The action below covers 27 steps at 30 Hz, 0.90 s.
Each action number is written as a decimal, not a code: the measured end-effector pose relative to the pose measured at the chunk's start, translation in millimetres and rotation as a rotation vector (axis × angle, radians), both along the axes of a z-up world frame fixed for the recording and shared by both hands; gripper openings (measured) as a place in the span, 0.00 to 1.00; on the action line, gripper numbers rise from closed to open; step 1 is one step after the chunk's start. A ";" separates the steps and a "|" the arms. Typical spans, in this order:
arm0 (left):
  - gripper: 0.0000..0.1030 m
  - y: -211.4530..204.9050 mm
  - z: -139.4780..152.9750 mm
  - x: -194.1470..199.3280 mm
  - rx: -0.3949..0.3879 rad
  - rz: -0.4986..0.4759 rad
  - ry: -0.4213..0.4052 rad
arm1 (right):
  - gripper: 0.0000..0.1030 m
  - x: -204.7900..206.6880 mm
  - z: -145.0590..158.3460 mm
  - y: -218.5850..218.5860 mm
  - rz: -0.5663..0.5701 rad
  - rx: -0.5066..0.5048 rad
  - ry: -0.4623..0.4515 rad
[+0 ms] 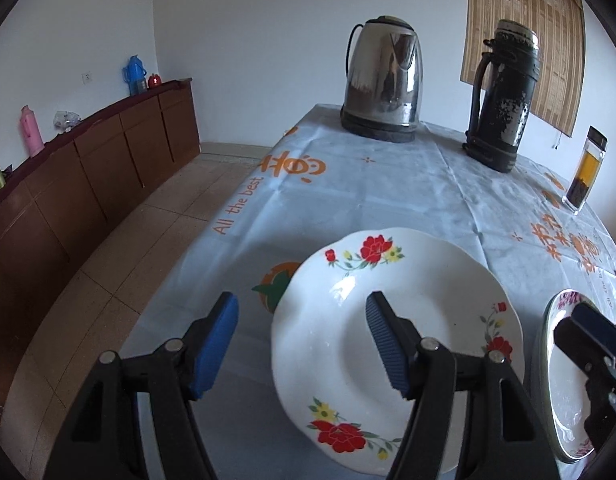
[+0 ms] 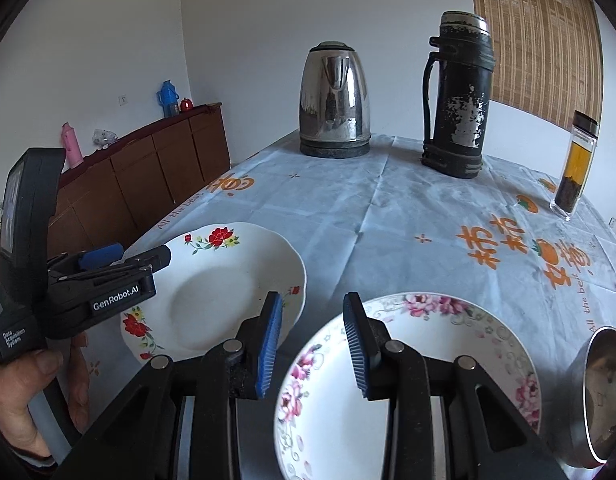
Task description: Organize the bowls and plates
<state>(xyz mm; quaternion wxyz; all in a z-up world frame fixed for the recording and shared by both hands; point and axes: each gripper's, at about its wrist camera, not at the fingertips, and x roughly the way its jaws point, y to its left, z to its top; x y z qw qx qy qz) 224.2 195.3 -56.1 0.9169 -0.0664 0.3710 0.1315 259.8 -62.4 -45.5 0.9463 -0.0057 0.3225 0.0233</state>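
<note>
Showing a counter [image 2: 387, 216] under a pale cloth printed in orange with "All the best" [image 1: 239, 207] and large characters [image 2: 519, 252], both wrist views look along the claws toward its far edge. The left claw [image 1: 302, 344] stands spread over the near left part of the counter: its right finger hangs above the red-flower plate [image 1: 419, 280], its left finger is off the plate's left rim, and neither pad presses on anything. Seen from the right wrist, its housing reads "GenRobot.AI" and "Data Acquisition System", and a hand [image 2: 24, 392] grips its handle. The right claw [image 2: 312, 344] is partly open and holds nothing; the near-left rim of the pink-flower plate [image 2: 467, 360] lies between and below its pads, and whether a pad touches it cannot be told. That plate sits near the front edge, just right of the red-flower plate, their rims close. A steel bowl [image 2: 599, 392] rests at the near right edge, beside the pink-flower plate. At the far edge stand a steel kettle [image 2: 333, 100] and a worn black flask [image 2: 459, 96], with a clear bottle [image 2: 575, 164] of amber liquid toward the far right corner. A brown sideboard [image 1: 100, 160] along the left wall carries a pink flask [image 1: 31, 130] and a blue flask [image 1: 135, 75].
</note>
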 end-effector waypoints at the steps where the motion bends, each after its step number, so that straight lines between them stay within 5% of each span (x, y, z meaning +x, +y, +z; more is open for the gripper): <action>1: 0.65 -0.2 -1.3 0.6 -0.002 -0.003 0.007 | 0.33 5.1 -2.3 3.6 0.002 0.000 0.014; 8: 0.63 11.6 -8.7 4.0 -0.063 0.017 0.042 | 0.33 32.3 -16.8 23.2 -0.002 -0.051 0.104; 19: 0.28 9.0 -20.7 10.4 -0.080 -0.005 0.100 | 0.33 56.8 -29.9 39.3 -0.022 -0.174 0.194; 27: 0.26 10.8 -20.9 9.8 -0.077 0.001 0.082 | 0.35 59.9 -37.7 40.2 -0.012 -0.205 0.222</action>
